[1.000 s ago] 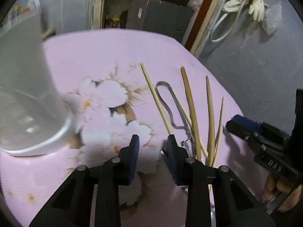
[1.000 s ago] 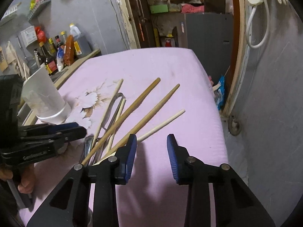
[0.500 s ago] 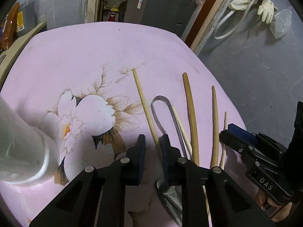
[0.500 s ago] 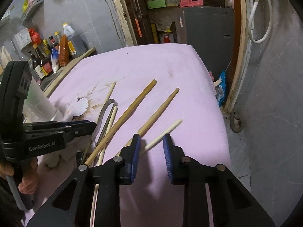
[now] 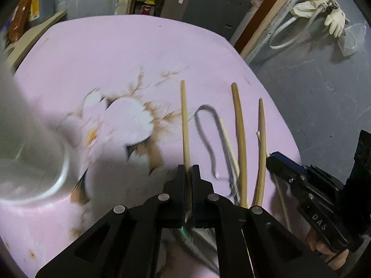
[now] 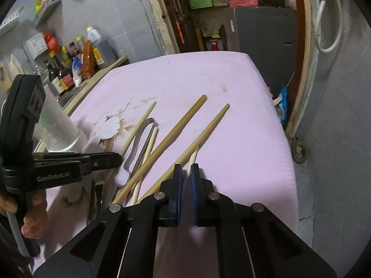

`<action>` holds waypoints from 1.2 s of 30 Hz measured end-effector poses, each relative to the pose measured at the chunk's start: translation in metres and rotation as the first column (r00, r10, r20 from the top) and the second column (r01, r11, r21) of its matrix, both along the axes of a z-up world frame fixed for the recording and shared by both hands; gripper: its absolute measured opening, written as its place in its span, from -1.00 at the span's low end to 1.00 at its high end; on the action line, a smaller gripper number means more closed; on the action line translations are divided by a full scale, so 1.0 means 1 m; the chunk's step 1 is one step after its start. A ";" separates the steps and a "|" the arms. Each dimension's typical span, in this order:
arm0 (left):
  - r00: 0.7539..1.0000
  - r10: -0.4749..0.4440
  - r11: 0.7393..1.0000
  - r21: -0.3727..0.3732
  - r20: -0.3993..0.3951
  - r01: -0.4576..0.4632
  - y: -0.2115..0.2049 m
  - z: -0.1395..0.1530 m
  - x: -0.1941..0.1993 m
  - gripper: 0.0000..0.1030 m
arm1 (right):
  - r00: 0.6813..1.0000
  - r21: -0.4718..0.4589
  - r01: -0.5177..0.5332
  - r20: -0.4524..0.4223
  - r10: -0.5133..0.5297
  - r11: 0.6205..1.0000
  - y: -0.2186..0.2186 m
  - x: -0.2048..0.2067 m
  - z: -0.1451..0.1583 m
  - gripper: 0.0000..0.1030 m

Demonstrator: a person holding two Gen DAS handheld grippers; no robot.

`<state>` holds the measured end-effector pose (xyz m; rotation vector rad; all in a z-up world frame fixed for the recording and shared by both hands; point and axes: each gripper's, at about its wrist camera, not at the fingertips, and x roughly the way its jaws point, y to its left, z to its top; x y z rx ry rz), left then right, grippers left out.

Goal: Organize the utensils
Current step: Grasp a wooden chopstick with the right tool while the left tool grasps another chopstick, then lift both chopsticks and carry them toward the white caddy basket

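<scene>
Several wooden chopsticks and metal tongs (image 5: 209,136) lie on a pink flowered cloth (image 5: 116,58). My left gripper (image 5: 188,169) is shut on the leftmost light chopstick (image 5: 184,120). My right gripper (image 6: 184,168) is shut on a thin pale chopstick (image 6: 193,155), the rightmost one. Two thicker brown chopsticks (image 6: 180,129) lie between. The tongs also show in the right wrist view (image 6: 139,143). A white utensil holder (image 5: 27,143) stands at the left on the cloth, and shows in the right wrist view (image 6: 60,127).
Sauce bottles (image 6: 76,62) stand on a counter beyond the table's left side. The table's right edge (image 6: 278,127) drops to a grey floor. A dark cabinet (image 6: 262,30) stands behind the table.
Both grippers have closed from open. The left one closed on the leftmost chopstick, the right one on the thin pale chopstick. Both moved forward over the utensils.
</scene>
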<state>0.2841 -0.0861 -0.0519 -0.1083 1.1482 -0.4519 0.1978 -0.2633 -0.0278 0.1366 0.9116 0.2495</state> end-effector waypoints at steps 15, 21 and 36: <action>0.998 -0.063 0.996 0.061 0.011 0.062 -0.002 0.003 -0.009 -0.93 | 0.998 -0.129 -0.069 -0.005 0.069 0.989 0.014 -0.020 0.001 -0.67; 0.996 -0.045 0.999 0.030 0.073 0.043 0.007 0.003 -0.029 -0.96 | 0.999 -0.083 -0.031 0.019 0.033 0.996 0.012 -0.021 0.001 -0.92; 0.902 0.054 0.996 -0.091 0.428 -0.016 0.029 0.050 -0.103 -0.96 | 0.964 0.128 -0.047 0.264 0.012 0.991 0.010 -0.064 0.038 -0.95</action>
